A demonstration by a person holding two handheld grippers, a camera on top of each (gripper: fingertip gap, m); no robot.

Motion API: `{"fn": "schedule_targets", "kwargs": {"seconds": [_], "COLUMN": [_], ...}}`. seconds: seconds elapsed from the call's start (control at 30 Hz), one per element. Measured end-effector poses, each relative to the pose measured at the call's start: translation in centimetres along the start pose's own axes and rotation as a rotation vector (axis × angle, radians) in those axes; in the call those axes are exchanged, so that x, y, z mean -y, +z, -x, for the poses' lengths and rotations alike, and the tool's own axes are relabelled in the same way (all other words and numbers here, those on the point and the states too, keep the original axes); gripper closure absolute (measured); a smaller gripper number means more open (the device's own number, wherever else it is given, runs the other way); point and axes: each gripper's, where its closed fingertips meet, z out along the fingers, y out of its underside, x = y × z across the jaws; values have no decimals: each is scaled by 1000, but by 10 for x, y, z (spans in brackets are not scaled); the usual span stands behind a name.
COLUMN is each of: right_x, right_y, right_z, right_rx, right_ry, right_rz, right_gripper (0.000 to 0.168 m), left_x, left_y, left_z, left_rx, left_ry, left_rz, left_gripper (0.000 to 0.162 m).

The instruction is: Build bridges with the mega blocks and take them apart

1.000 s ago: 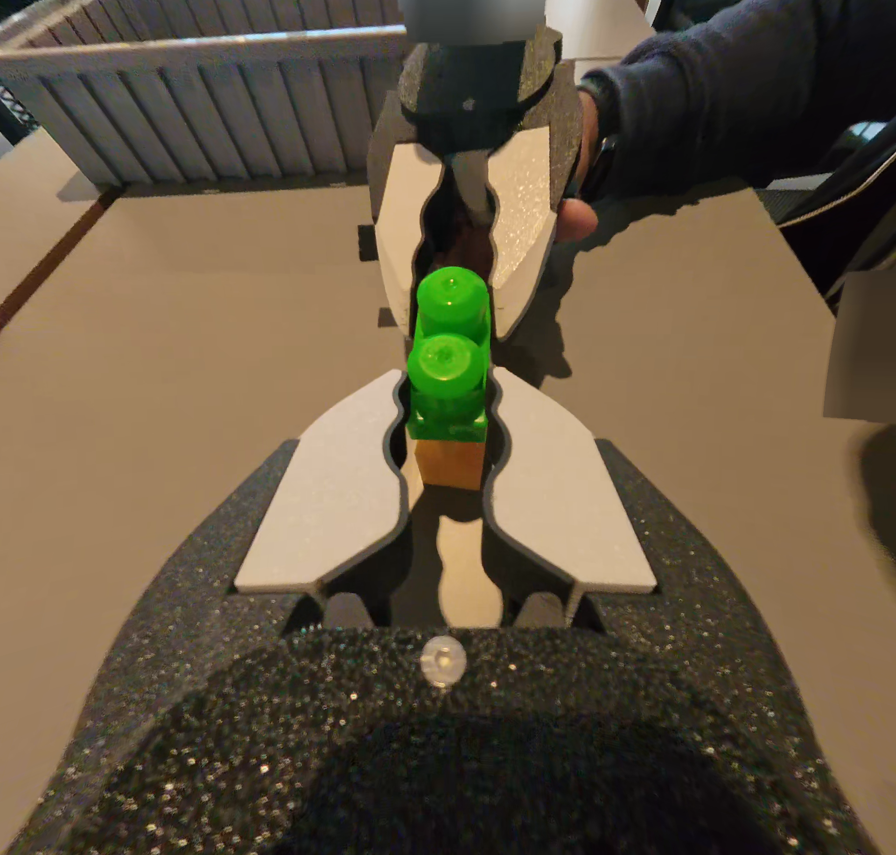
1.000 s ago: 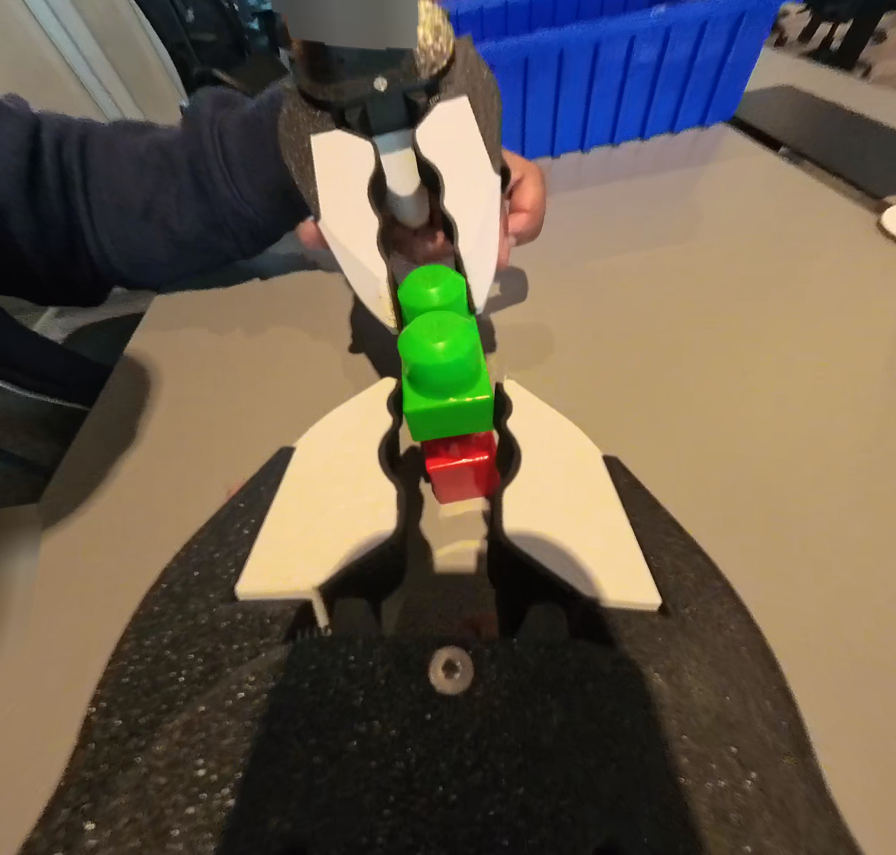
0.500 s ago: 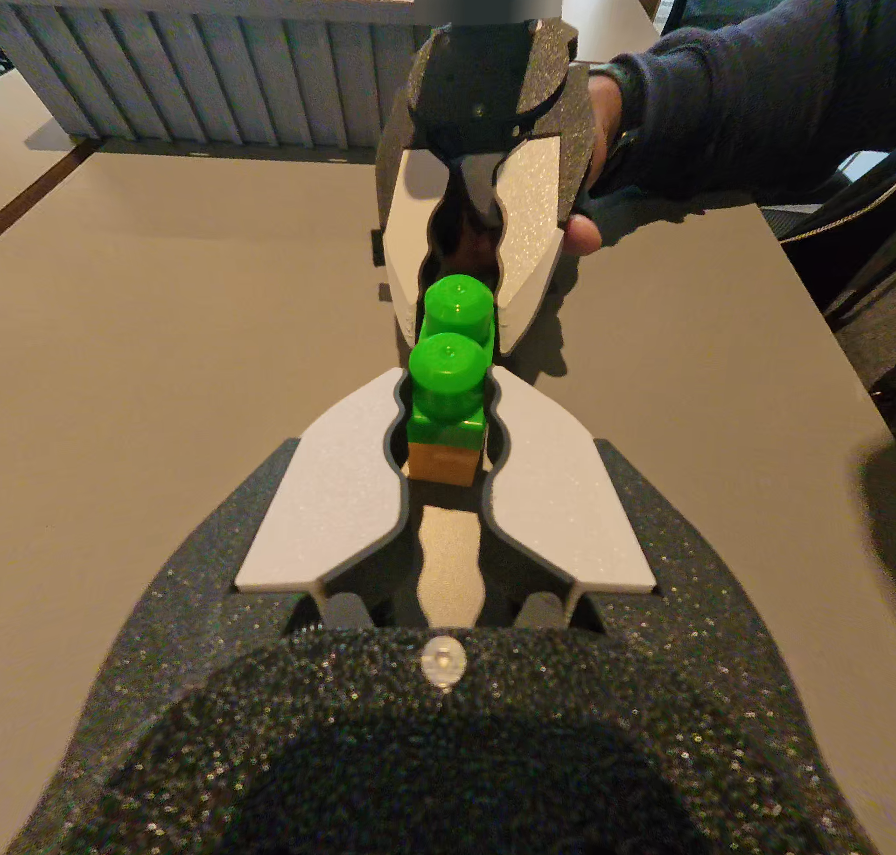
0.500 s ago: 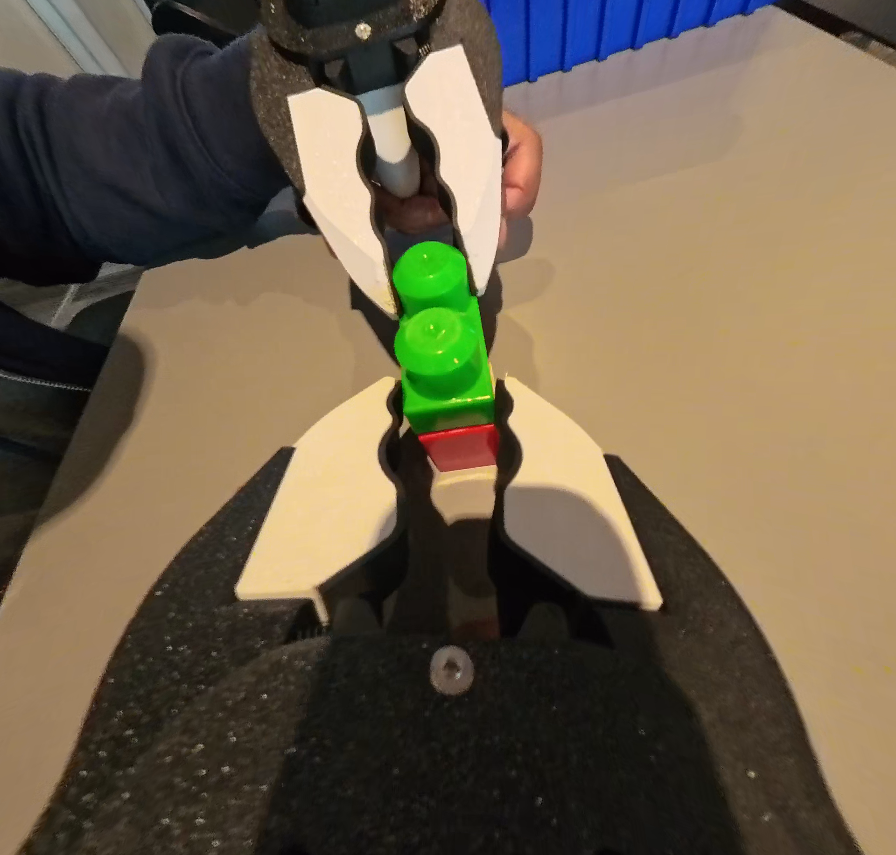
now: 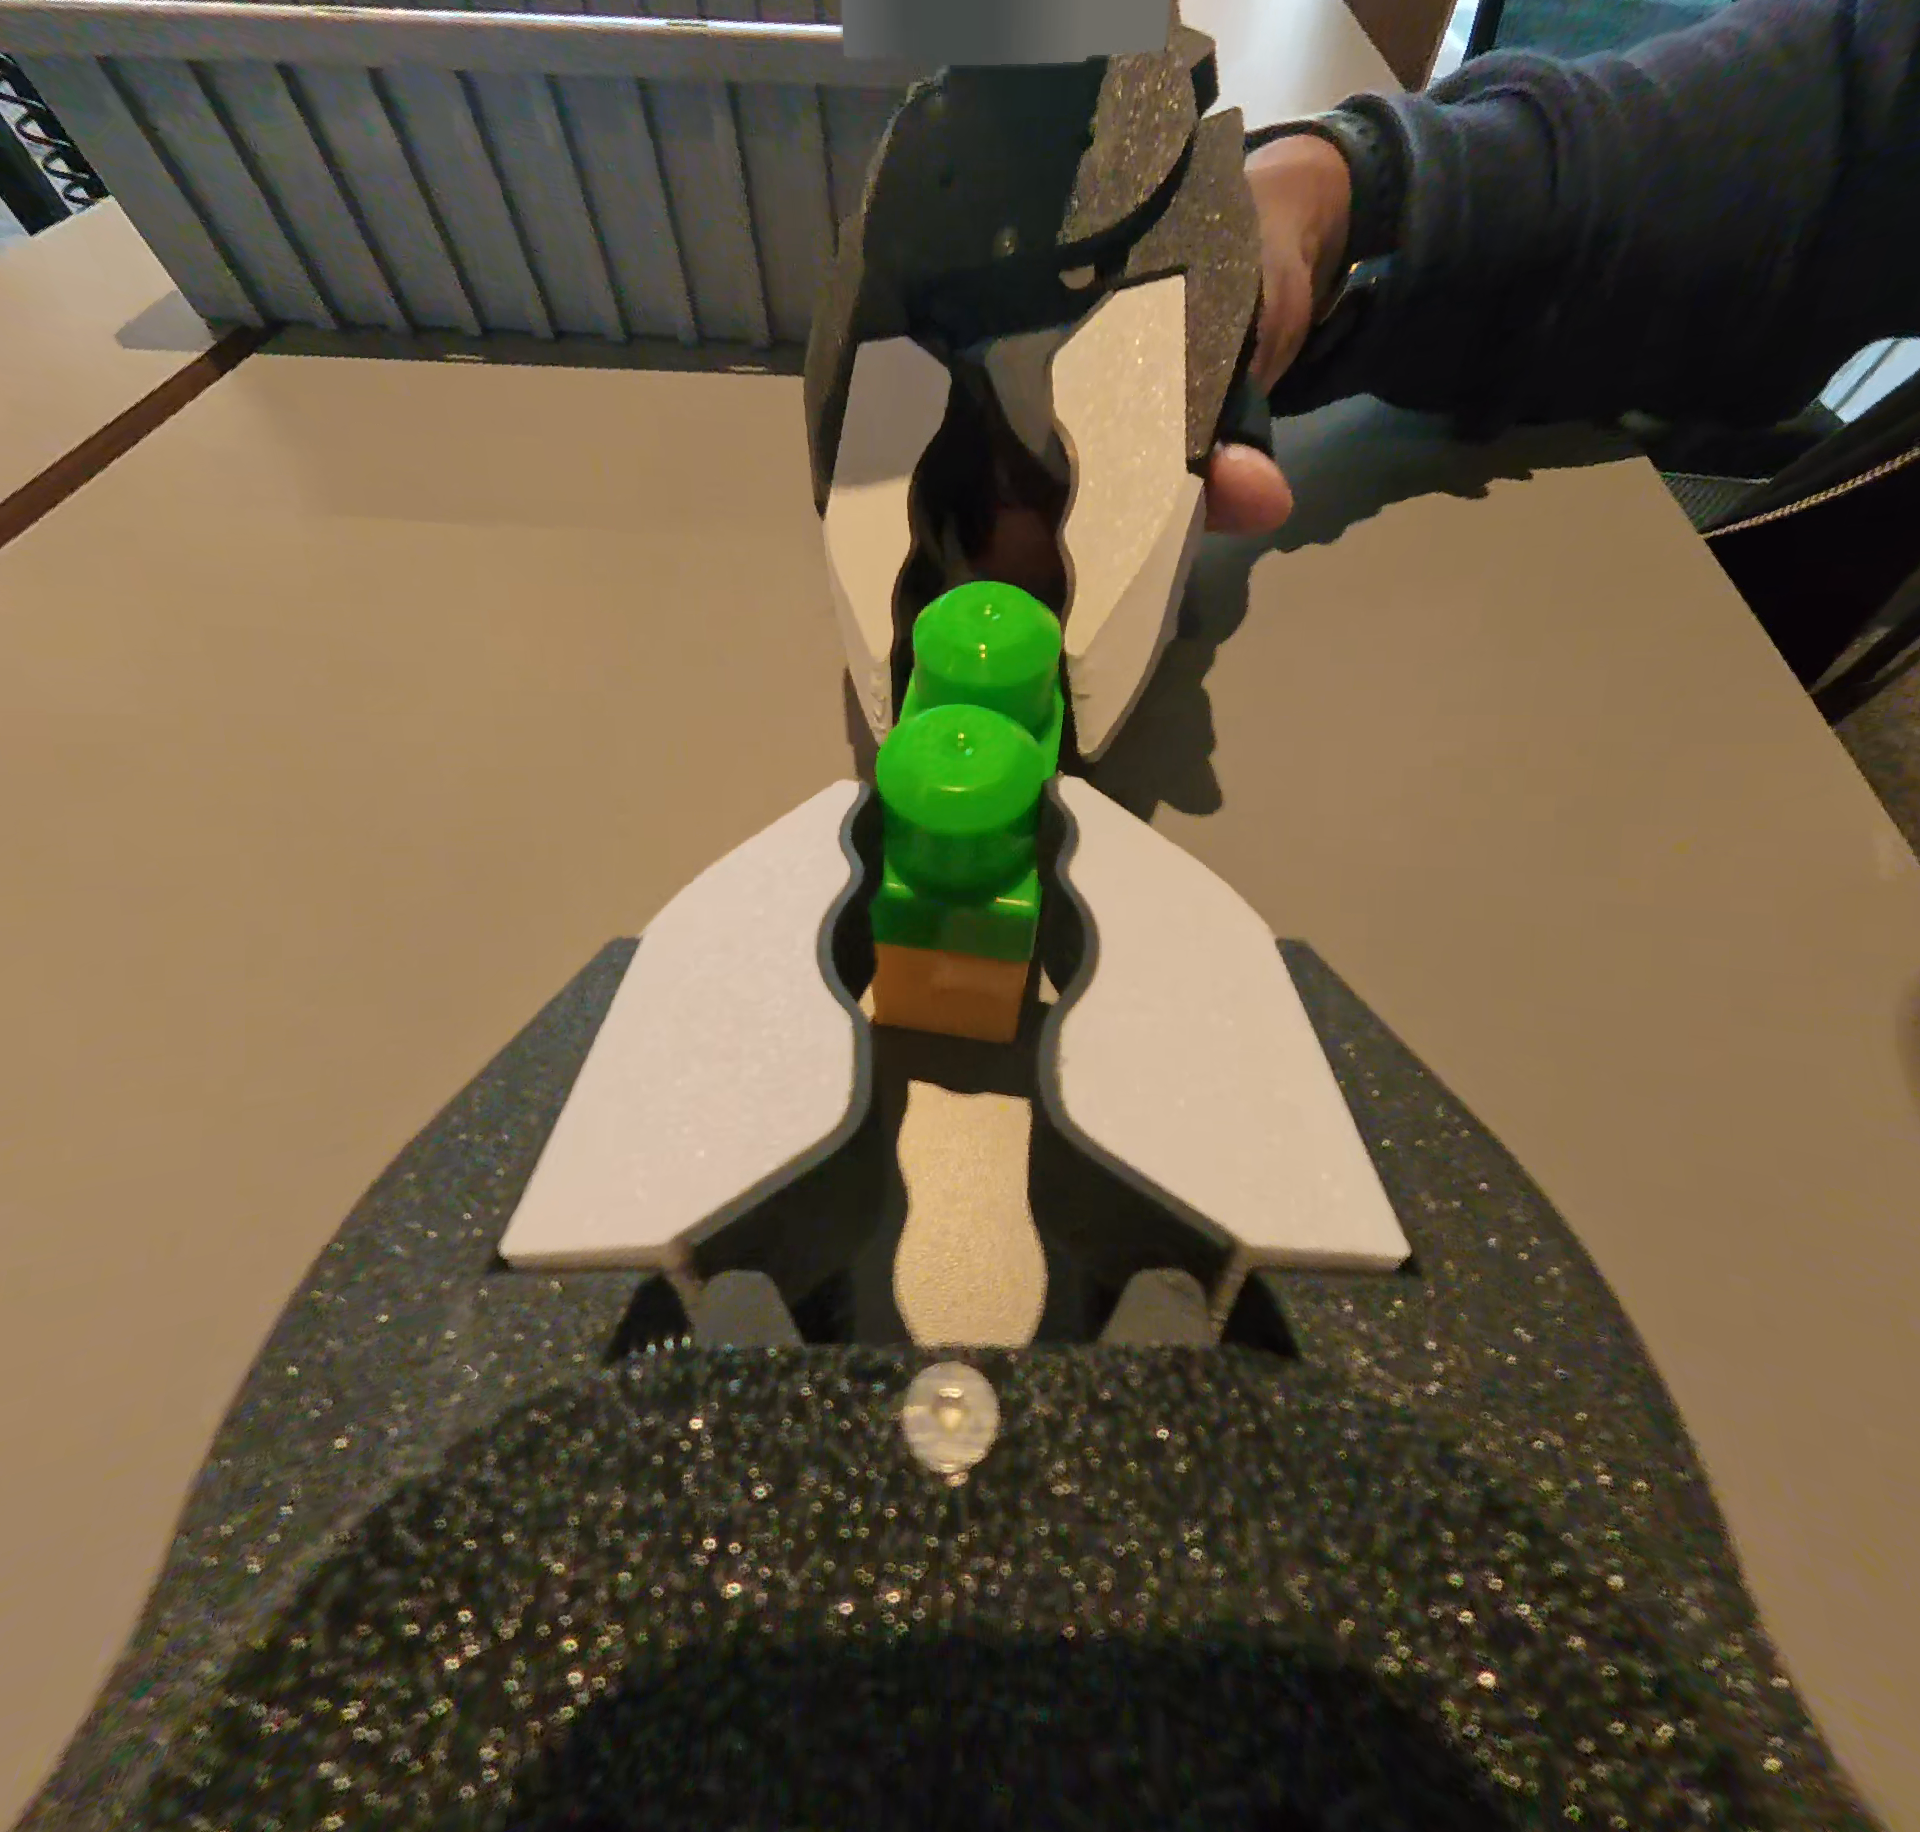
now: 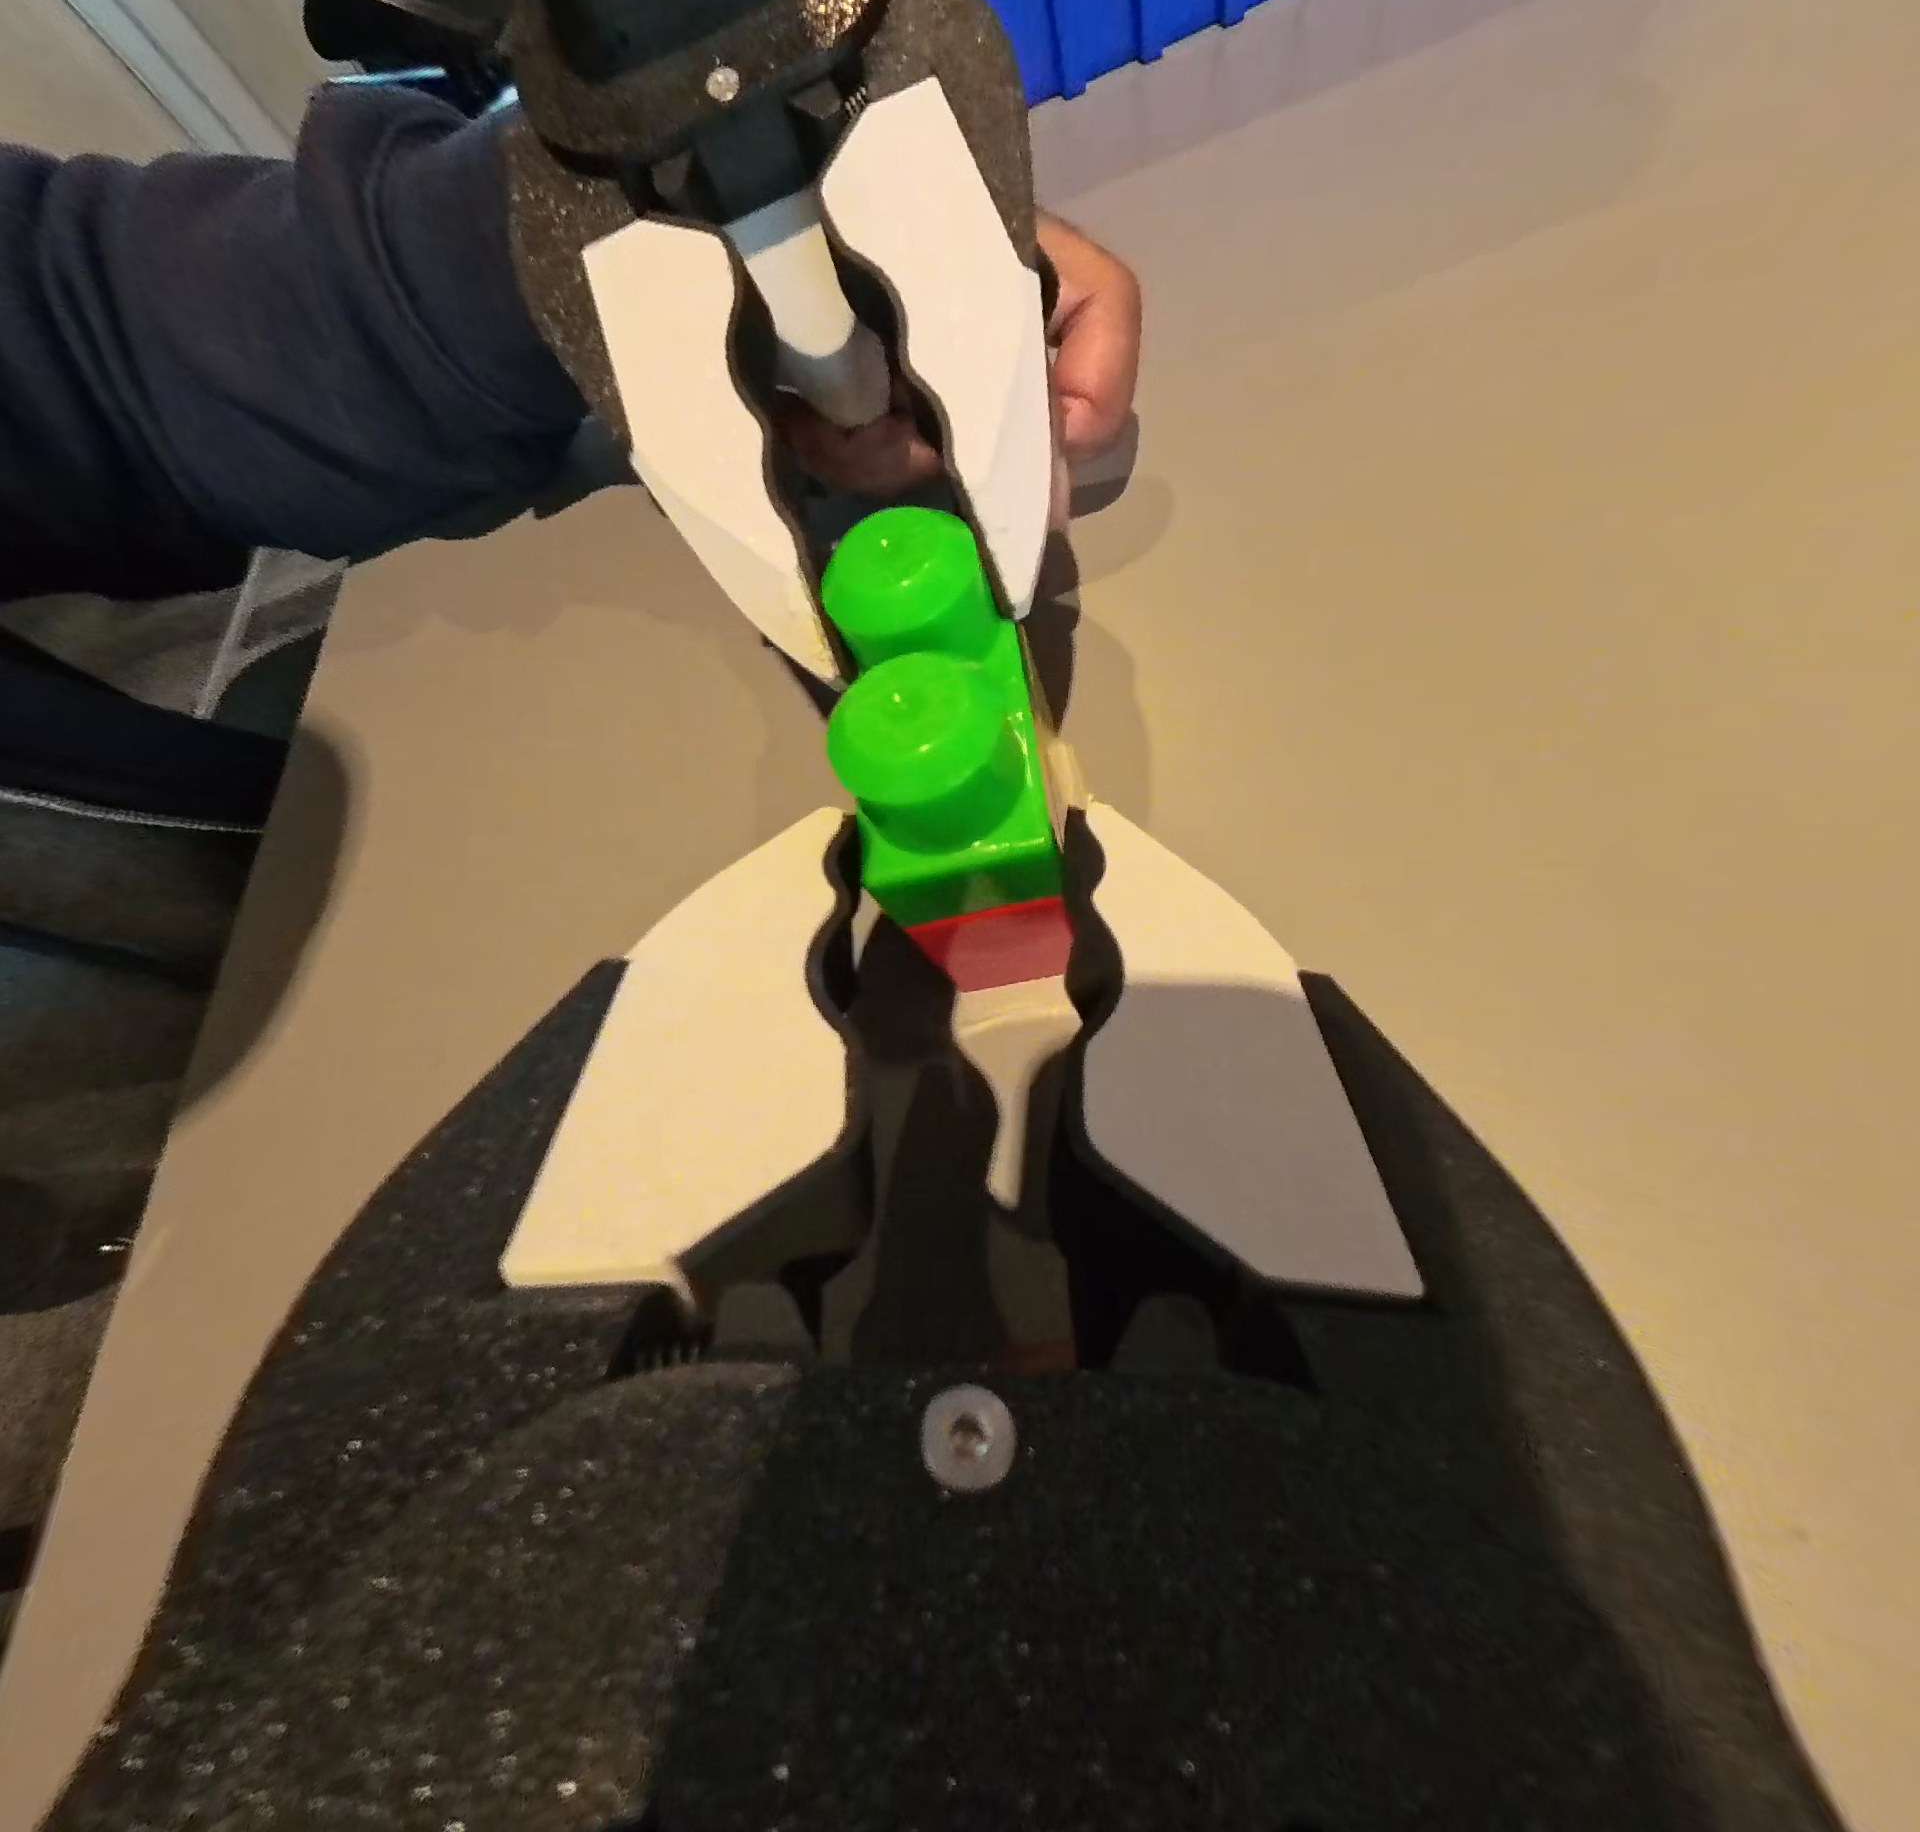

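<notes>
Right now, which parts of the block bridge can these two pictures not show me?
- Left wrist view: the red block is hidden behind the green block.
- Right wrist view: the orange block is hidden behind the same green block.
- Both views: the undersides of the red block and the orange block are hidden.

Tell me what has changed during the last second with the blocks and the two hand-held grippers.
In the right wrist view the green block now leans to one side and the blue bin has slid mostly out of the top. Nothing was taken hold of or let go. The left hand-held gripper stays at the orange block, the right hand-held gripper at the red block, green block still on both.
</notes>
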Motion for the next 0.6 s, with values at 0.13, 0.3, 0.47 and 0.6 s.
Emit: {"fn": "schedule_targets", "kwargs": {"seconds": [0.13, 0.3, 0.47, 0.6], "right_x": [0, 1, 5, 5], "right_y": [0, 0, -7, -19], "right_z": [0, 0, 4, 4], "right_rx": [8, 2, 36, 56], "right_ry": [11, 8, 9, 30], "right_rz": [-4, -23, -85, -128], "right_gripper": [129, 130, 127, 123], "left_x": [0, 1, 4, 13], "left_y": [0, 0, -3, -15], "left_z": [0, -1, -7, -7], "left_rx": [-14, 6, -17, -14], "left_ry": [-18, -16, 21, 17], "left_rz": [0, -5, -24, -111], "left_gripper": [133, 134, 134, 124]}}
